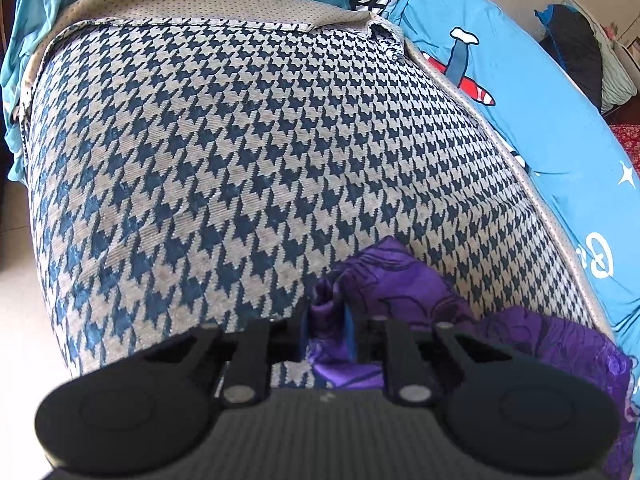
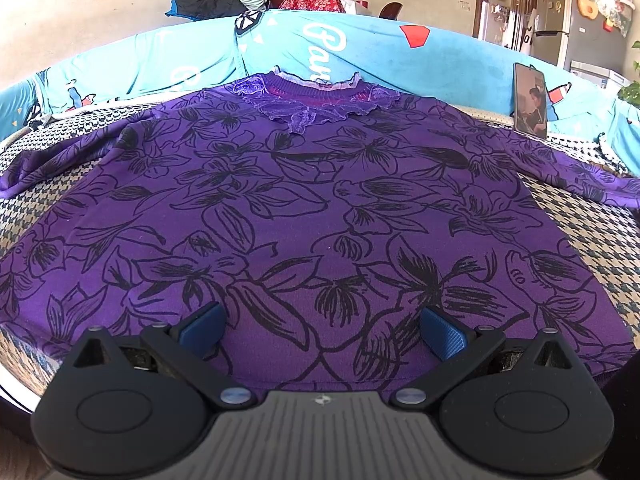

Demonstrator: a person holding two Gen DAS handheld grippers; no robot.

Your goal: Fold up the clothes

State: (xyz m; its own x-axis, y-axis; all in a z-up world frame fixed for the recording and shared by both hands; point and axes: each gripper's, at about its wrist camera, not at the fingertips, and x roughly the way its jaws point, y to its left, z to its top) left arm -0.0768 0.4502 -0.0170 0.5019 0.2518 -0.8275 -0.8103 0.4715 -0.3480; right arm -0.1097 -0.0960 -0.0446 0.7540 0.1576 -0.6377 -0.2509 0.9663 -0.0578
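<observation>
- Left wrist view: the left hand-held gripper is clenched on a bunched sleeve end of the purple top, over the houndstooth cover. The cloth looks thin, soft and light, so an edge pinch suits it.
- Right wrist view: the right hand-held gripper hovers released above the hem of the purple top, which lies spread flat; I judge that hem the next hold.

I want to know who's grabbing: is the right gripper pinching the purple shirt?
No, the right gripper is open, its blue pads spread wide apart above the purple shirt, pinching nothing.
</observation>
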